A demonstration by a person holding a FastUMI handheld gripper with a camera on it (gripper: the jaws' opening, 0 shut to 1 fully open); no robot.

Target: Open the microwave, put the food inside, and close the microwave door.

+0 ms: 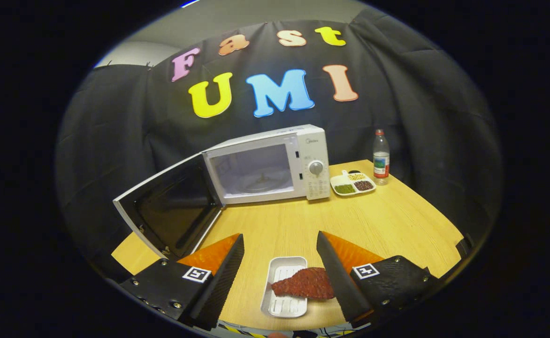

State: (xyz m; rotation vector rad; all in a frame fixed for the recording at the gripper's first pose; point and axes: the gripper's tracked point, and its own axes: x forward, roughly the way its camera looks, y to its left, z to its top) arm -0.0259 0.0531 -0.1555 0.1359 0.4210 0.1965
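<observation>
Food (pixel 305 283), a dark red slab of meat, lies on a small white tray (pixel 282 305) on the table (pixel 397 220), down between the fingers and closer to the right one, which covers its near end. The gripper (pixel 279 246) is spread wide and grasps nothing; its fingers stand well apart, one on each side of the tray. That wide stance looks like a setup for closing on the tray or the meat, so I judge the pickup to be the step in hand.

Beyond the fingers the microwave (pixel 265 164) sits toward the back of the table with its door (pixel 169 209) swung fully out to the left, hinged on that side. The cavity and its turntable are exposed and face the gripper, so the opening step looks done and the way in is free. The open door juts toward the left finger, something to steer around when carrying the food forward.

Just right of the microwave rests a divided dish (pixel 353 183) of beans or grains, and beside it a bottle (pixel 381 157) stands upright, both clear of the route.
</observation>
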